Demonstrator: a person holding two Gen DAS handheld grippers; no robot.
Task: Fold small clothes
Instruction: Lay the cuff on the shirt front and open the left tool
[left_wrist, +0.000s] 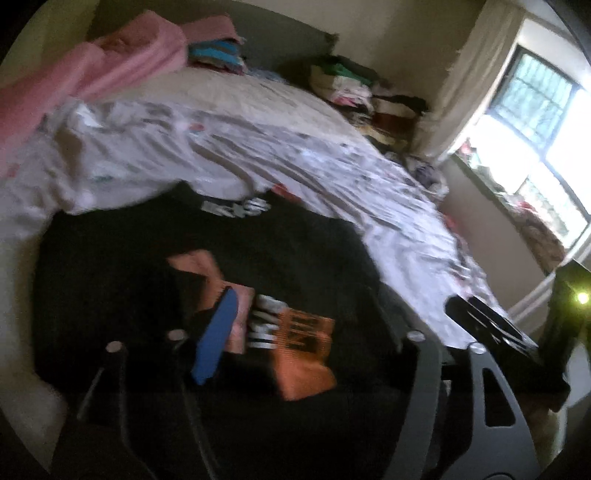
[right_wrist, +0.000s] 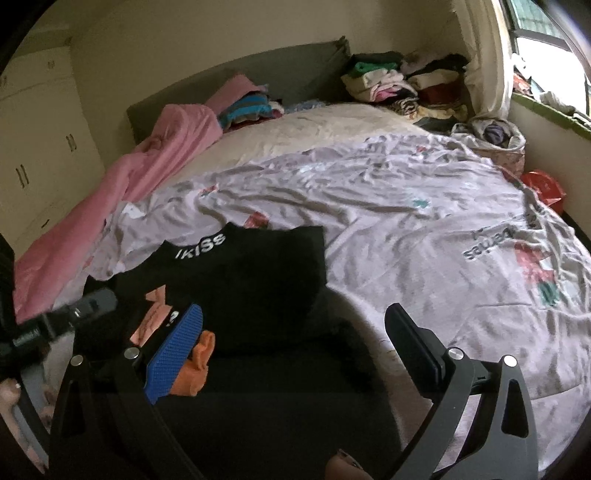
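Note:
A black T-shirt (right_wrist: 258, 280) lies flat on the bed sheet, with white "KISS" lettering at its collar (right_wrist: 201, 245) and an orange and pink print (left_wrist: 303, 350) on its front. My left gripper (left_wrist: 341, 301) hovers just above the print, its blue pad (left_wrist: 218, 332) and black finger (left_wrist: 476, 317) wide apart with nothing pinched between them. My right gripper (right_wrist: 295, 314) is open over the shirt's near part, with the blue pad (right_wrist: 177, 350) by the orange print and the black finger (right_wrist: 413, 343) at the shirt's right edge. The left gripper's body (right_wrist: 92, 302) shows at the left of the right wrist view.
A wrinkled white printed sheet (right_wrist: 424, 229) covers the bed. A pink blanket (right_wrist: 147, 162) lies along the left side. Stacks of folded clothes (right_wrist: 388, 81) sit by the headboard. A window (left_wrist: 535, 122) is at right, a wardrobe (right_wrist: 37, 129) at left, and a red bag (right_wrist: 543, 184) by the bed.

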